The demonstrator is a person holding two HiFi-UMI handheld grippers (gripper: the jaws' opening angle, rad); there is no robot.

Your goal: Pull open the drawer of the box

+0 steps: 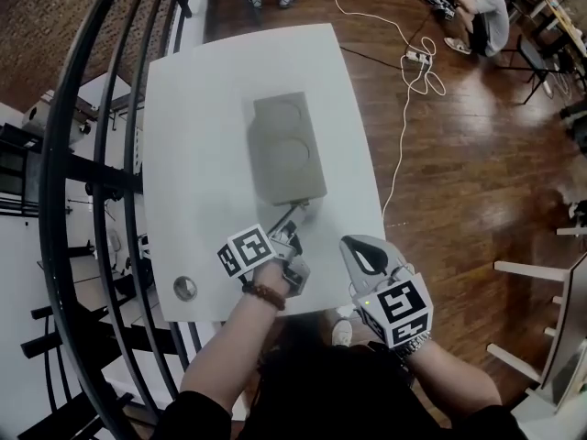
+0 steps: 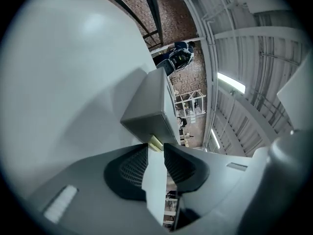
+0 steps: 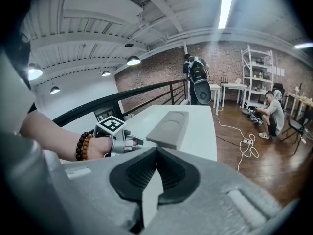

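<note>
A flat grey box (image 1: pixel 287 147) with two round dents on its top lies in the middle of the white table (image 1: pixel 202 108). Its near end faces me, and a small part (image 1: pixel 304 212) sticks out there. My left gripper (image 1: pixel 290 234) is just in front of that end. In the left gripper view its jaws (image 2: pixel 155 150) stand apart with nothing between them, and a pale yellowish strip (image 2: pixel 155 142) on the box (image 2: pixel 149 104) sits right ahead of the tips. My right gripper (image 1: pixel 359 251) hovers at the table's near right edge, its tips (image 3: pixel 156 150) touching and empty.
A round metal disc (image 1: pixel 184 289) lies on the table's near left corner. A black railing (image 1: pixel 92 154) runs along the left. A white cable and power strip (image 1: pixel 417 60) lie on the wooden floor to the right, where a person (image 1: pixel 486 12) sits farther off.
</note>
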